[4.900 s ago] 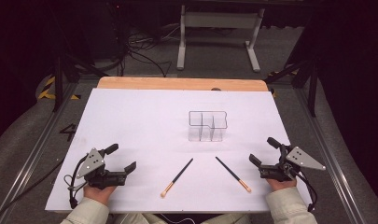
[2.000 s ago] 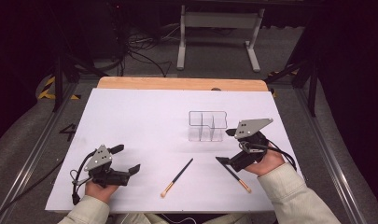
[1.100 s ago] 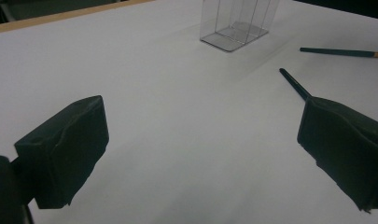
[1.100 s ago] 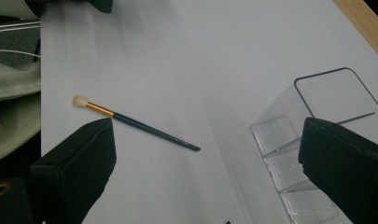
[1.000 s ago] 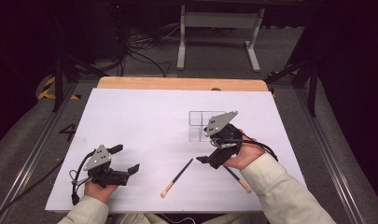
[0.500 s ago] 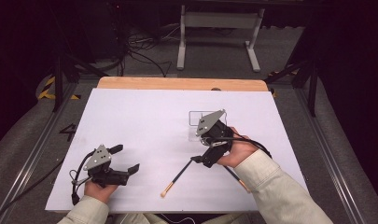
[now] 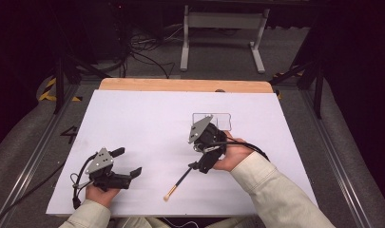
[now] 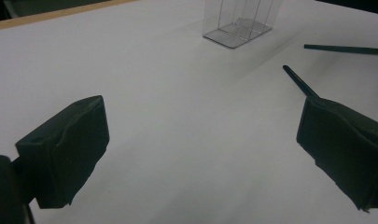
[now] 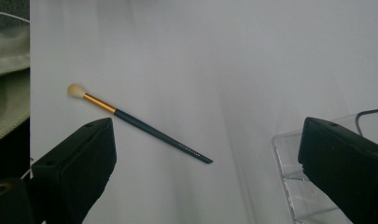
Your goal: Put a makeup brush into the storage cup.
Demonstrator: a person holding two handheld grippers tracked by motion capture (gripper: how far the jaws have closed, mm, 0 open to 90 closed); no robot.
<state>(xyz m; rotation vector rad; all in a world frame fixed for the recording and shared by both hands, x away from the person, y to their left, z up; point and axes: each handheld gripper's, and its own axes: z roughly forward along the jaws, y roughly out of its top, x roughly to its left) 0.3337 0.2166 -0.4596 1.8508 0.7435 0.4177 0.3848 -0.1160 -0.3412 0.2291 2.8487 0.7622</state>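
White table [image 7: 147, 118] seen from above, with a person's two forearms entering from the near edge. The left gripper [image 7: 127, 164] rests near the table's near left corner, held in the left hand [image 7: 101, 193]; its jaws stand wide apart with nothing between them, as the left gripper view confirms. The right gripper [image 7: 202, 164] sits near the centre of the table, held in the right hand [image 7: 233, 154], pointing down and toward the near edge; in the right gripper view its jaws are spread wide and hold nothing. A makeup brush [image 7: 179, 180] lies flat on the table, its dark handle end just at the right gripper's tips and its pale bristle tip toward the near edge; whether the jaws touch it cannot be told. In the right gripper view the brush [image 9: 140, 123] lies between the open jaws, farther off. A clear plastic organizer [image 7: 221, 119] stands upright just behind the right gripper. In the left gripper view a second brush handle [image 8: 343, 48] lies beside the organizer [image 8: 238, 23].
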